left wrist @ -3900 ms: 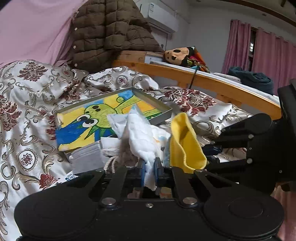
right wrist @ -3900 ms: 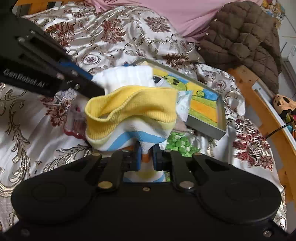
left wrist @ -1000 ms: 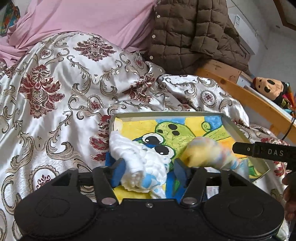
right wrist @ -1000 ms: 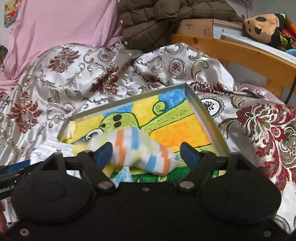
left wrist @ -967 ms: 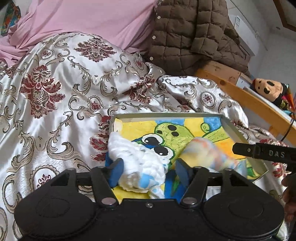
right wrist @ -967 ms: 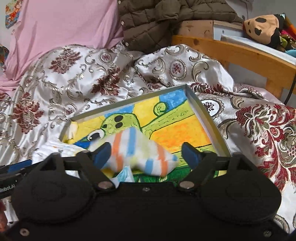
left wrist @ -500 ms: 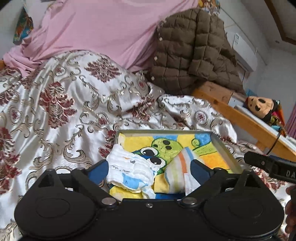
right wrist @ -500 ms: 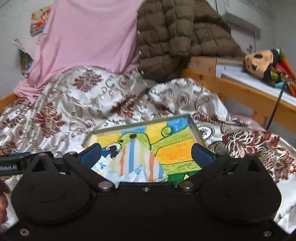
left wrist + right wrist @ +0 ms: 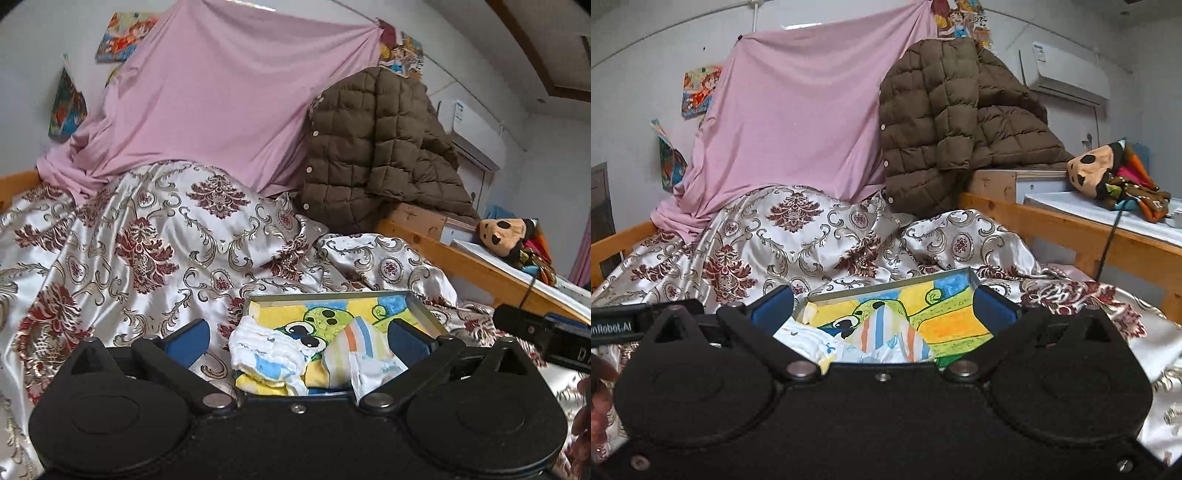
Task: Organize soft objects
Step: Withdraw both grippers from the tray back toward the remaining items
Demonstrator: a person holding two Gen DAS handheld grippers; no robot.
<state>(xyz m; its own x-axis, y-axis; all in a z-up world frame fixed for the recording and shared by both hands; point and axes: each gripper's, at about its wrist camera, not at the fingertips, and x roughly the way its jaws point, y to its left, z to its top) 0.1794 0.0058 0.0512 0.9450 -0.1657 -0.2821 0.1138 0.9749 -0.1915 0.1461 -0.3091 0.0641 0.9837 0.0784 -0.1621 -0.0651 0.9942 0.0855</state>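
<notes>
A shallow metal tray [image 9: 325, 295] with a cartoon picture on its bottom lies on the patterned quilt. In it lie a folded white cloth [image 9: 266, 350] at the left and a striped sock [image 9: 354, 343] at the right. My left gripper [image 9: 297, 334] hovers back from the tray, jaws opening wide, with nothing touching its pads. The right gripper [image 9: 882, 308] stands open above the tray's [image 9: 886, 286] near side. From there the sock [image 9: 886, 332] and the cloth [image 9: 805, 339] show below its fingers, untouched.
The silver and maroon quilt [image 9: 147, 258] covers the bed. A pink sheet [image 9: 221, 110] and a brown quilted jacket [image 9: 376, 155] hang behind. A wooden bed rail [image 9: 1071, 229] runs at the right, and a plush toy [image 9: 1097, 170] lies beyond it.
Both grippers opened fully and drew back and up from the tray. The white cloth and the striped sock stayed lying in it.
</notes>
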